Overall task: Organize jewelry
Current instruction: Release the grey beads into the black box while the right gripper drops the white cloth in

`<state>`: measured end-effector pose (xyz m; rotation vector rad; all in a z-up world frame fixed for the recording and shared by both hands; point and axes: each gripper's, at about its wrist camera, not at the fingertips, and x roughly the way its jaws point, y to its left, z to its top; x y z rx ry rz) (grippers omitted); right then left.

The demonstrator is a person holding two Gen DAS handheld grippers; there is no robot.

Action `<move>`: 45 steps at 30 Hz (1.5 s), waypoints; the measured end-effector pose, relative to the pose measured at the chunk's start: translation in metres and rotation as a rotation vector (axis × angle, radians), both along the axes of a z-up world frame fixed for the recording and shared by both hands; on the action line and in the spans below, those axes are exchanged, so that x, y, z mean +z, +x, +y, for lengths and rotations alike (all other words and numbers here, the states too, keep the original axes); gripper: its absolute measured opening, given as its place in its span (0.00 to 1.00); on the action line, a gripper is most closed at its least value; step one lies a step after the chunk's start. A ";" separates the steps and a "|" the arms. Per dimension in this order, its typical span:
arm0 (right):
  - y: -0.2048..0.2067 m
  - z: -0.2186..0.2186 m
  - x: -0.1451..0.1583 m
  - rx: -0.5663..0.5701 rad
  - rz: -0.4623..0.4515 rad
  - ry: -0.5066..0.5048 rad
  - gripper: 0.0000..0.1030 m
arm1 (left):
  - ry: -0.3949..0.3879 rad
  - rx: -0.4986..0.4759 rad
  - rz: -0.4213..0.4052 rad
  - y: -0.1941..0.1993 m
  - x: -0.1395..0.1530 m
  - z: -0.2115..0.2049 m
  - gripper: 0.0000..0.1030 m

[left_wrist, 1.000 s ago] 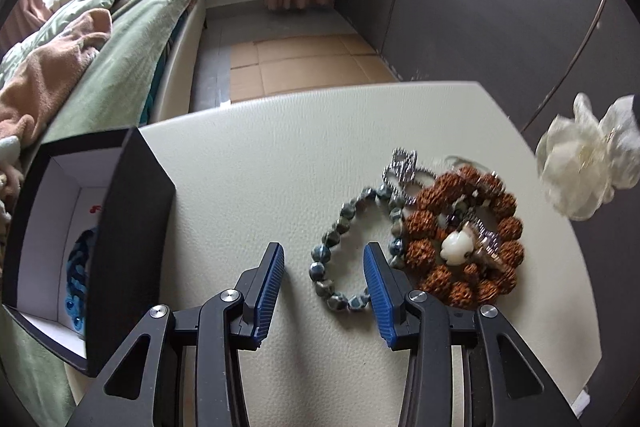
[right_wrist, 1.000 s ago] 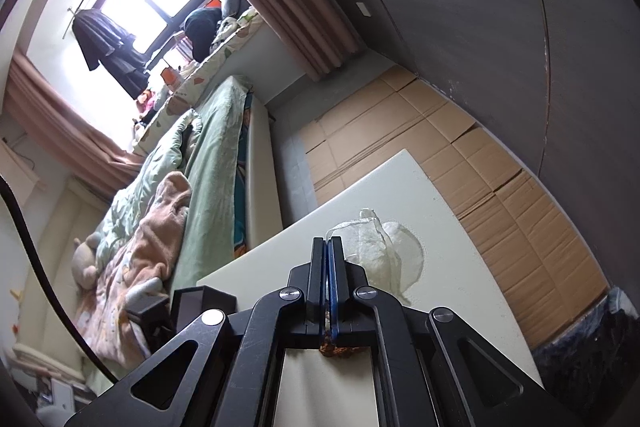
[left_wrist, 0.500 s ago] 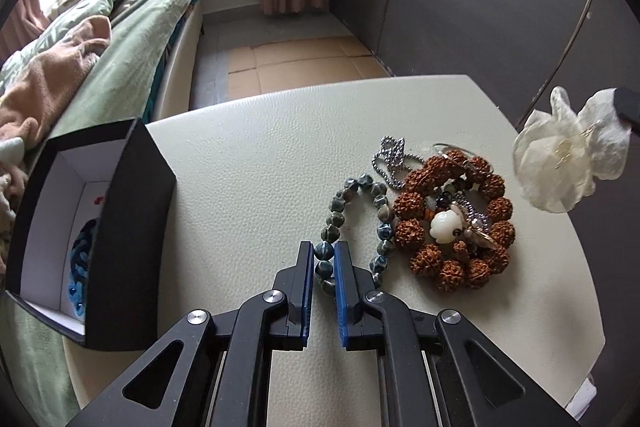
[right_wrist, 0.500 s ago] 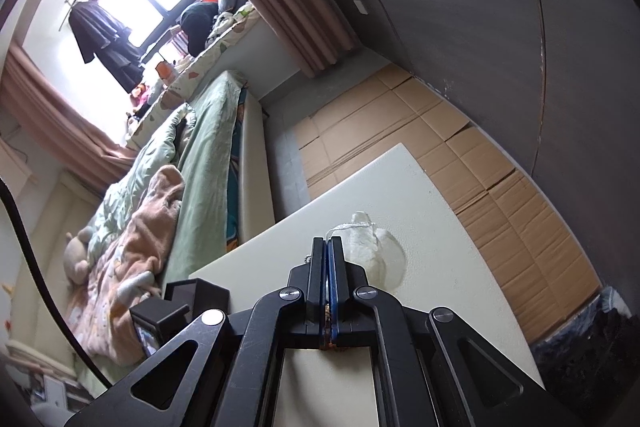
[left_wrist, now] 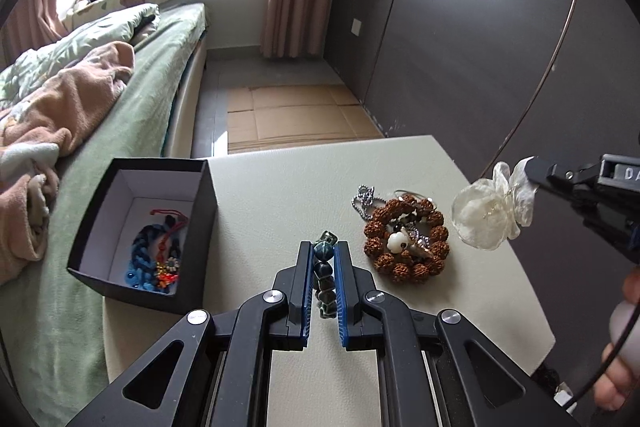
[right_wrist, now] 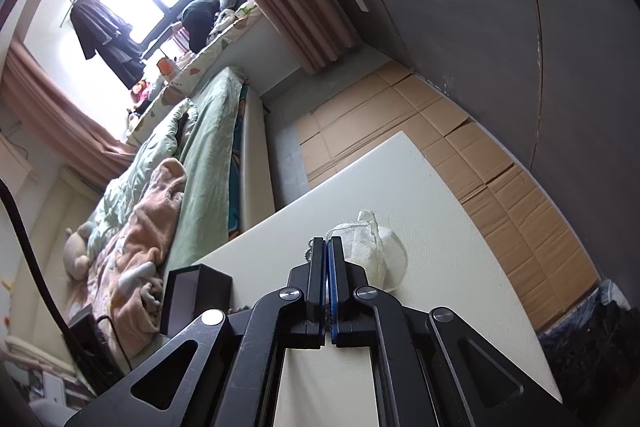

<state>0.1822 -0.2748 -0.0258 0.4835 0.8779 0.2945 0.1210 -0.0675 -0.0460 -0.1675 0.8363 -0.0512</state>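
One bead bracelet (left_wrist: 323, 267) in left hand-held gripper (left_wrist: 323, 253), maybe two more on table (left_wrist: 280, 187).

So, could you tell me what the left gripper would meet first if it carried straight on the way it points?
Probably bare table. The left gripper, shut on the dark bead bracelet, points between the black box and the brown bead bracelet.

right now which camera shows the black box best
The left wrist view: the black box sits open on the table's left edge, with braided bracelets visible inside. The right wrist view shows only the box's dark outer walls, not the inside.
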 end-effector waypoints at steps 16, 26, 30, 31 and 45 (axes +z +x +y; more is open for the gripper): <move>-0.020 0.039 0.016 0.125 -0.114 0.086 0.02 | -0.114 0.127 -0.136 -0.024 0.045 0.063 0.10; -0.023 0.086 0.016 0.227 -0.155 0.103 0.02 | -0.166 0.237 -0.142 -0.018 0.042 0.114 0.10; -0.022 0.103 0.013 0.256 -0.152 0.099 0.02 | -0.187 0.257 -0.128 -0.013 0.037 0.126 0.10; -0.021 0.107 0.012 0.260 -0.153 0.098 0.02 | -0.205 0.264 -0.112 -0.010 0.034 0.130 0.10; -0.018 0.153 0.011 0.359 -0.173 0.149 0.02 | -0.323 0.426 -0.072 -0.021 0.029 0.183 0.72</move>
